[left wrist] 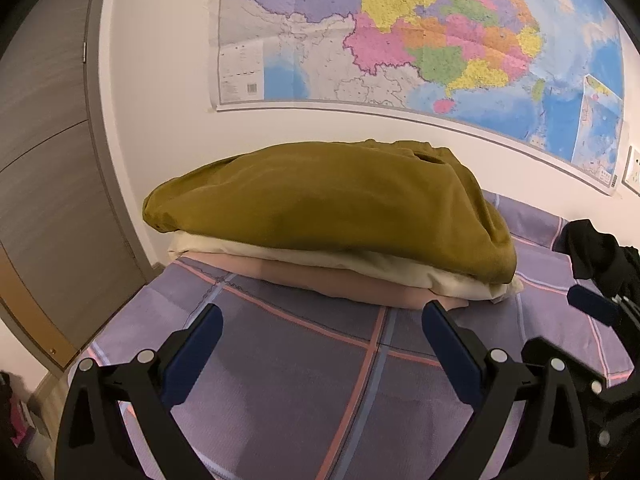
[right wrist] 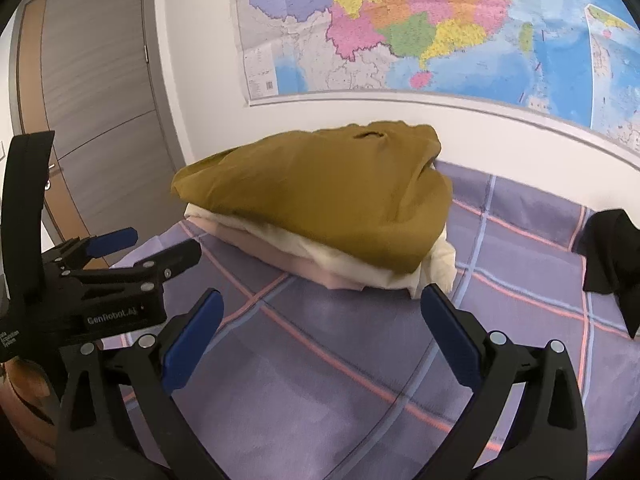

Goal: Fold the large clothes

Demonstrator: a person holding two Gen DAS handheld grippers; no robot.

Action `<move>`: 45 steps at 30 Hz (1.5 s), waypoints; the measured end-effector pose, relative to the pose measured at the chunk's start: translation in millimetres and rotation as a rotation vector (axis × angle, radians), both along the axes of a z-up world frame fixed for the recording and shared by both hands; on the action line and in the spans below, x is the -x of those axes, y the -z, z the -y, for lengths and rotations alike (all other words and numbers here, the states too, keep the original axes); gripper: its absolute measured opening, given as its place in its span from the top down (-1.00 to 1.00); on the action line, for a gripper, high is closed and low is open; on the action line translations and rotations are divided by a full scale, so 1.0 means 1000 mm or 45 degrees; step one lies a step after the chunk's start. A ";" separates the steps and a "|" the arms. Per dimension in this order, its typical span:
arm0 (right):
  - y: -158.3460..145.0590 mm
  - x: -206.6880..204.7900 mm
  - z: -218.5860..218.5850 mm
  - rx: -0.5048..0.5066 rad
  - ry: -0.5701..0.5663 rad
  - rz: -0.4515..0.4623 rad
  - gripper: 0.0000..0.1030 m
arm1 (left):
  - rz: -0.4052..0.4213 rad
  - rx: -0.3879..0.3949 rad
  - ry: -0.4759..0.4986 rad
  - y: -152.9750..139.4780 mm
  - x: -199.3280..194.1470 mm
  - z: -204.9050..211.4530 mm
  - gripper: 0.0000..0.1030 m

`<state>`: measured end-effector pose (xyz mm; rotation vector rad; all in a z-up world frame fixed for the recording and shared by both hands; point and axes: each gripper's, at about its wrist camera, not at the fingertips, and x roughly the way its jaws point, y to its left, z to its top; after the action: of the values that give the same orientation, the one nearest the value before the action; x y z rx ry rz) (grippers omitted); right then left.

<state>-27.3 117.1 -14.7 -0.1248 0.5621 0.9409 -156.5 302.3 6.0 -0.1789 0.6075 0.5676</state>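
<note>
Both the left gripper (left wrist: 322, 330) and right gripper (right wrist: 322, 316) gape empty; the black garment (right wrist: 612, 256), right of the folded stack (right wrist: 320, 208), lies nearer the right gripper.

1. Left gripper (left wrist: 322, 322): jaws spread wide, empty, above the plaid bedsheet (left wrist: 304, 380).
2. Mustard garment (left wrist: 332, 208): folded, topping a cream garment (left wrist: 360, 266) and a pink garment (left wrist: 340, 284).
3. Black clothing (left wrist: 600, 252): crumpled, far right.
4. Wall map (left wrist: 420, 32): above the stack.
</note>
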 end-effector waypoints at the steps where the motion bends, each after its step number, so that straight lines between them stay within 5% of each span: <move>1: 0.000 0.001 0.002 -0.006 0.002 0.002 -0.89 | -0.002 0.003 0.001 0.000 0.001 0.002 -0.87; 45: -0.008 0.018 0.029 -0.051 0.020 0.002 -0.89 | -0.027 -0.030 0.020 0.000 0.014 0.031 -0.87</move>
<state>-45.6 88.3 -7.1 -0.0854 0.5414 0.9362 -170.2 271.6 6.2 -0.1457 0.6223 0.5619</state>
